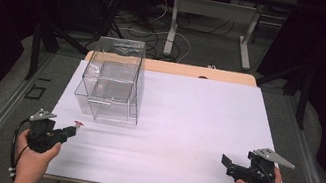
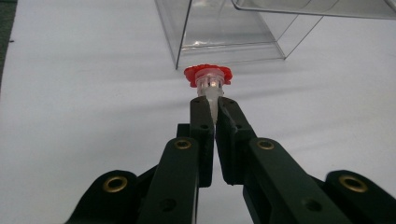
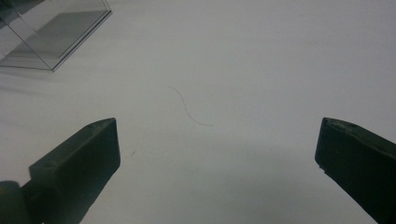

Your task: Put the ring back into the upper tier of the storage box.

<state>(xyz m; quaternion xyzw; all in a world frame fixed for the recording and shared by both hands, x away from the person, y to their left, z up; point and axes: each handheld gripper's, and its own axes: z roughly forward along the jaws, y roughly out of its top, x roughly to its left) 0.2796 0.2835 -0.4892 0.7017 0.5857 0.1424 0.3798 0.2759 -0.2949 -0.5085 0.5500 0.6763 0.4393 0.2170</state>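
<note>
Nearest the person, the left gripper [image 2: 211,103] pinches the clear stem of a small red-capped plastic piece [image 2: 208,77], held just short of the clear plastic box [image 1: 112,80]. The right gripper [image 1: 228,165], well off to that box's right, rests with its jaws spread wide over the white sheet [image 1: 185,126]. Farther back stands the box itself.
</note>
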